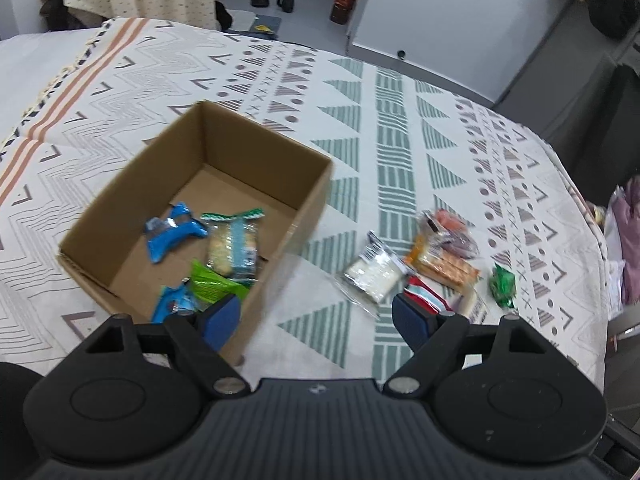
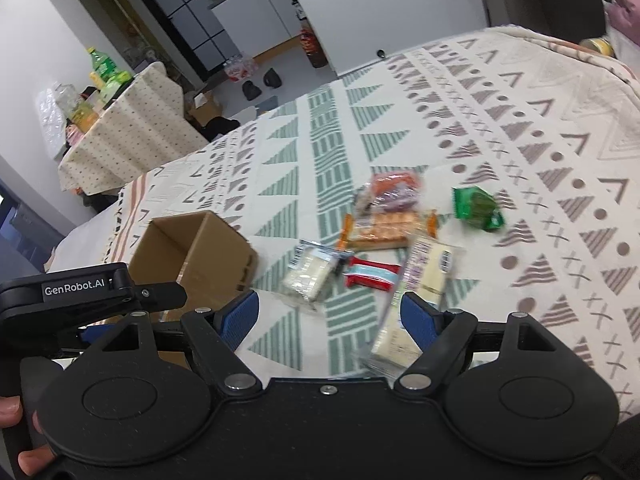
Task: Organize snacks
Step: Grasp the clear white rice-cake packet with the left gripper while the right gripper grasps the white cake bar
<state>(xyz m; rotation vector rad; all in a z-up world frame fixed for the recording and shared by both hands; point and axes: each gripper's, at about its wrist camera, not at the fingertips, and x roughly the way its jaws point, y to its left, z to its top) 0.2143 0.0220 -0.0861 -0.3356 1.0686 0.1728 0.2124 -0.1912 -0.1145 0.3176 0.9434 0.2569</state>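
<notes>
A brown cardboard box (image 1: 280, 152) stands open on the patterned cloth, holding two blue packets (image 1: 172, 234), a clear cracker pack (image 1: 234, 246) and a green pack (image 1: 214, 284). My left gripper (image 1: 316, 318) hangs open over the box's near right corner, empty. Right of the box lie loose snacks: a white clear-wrapped pack (image 2: 310, 274), a red bar (image 2: 370, 276), an orange cracker pack (image 2: 384, 228), a green packet (image 2: 476, 208) and a pale long pack (image 2: 420, 280). My right gripper (image 2: 328, 314) is open just short of them, its right finger over the pale pack.
The cloth-covered table (image 2: 540, 128) curves off to the right and far edges. The left gripper's body (image 2: 80, 292) sits at the left in the right wrist view, a hand (image 2: 12, 420) below it. A second table with bottles (image 2: 104, 76) stands beyond.
</notes>
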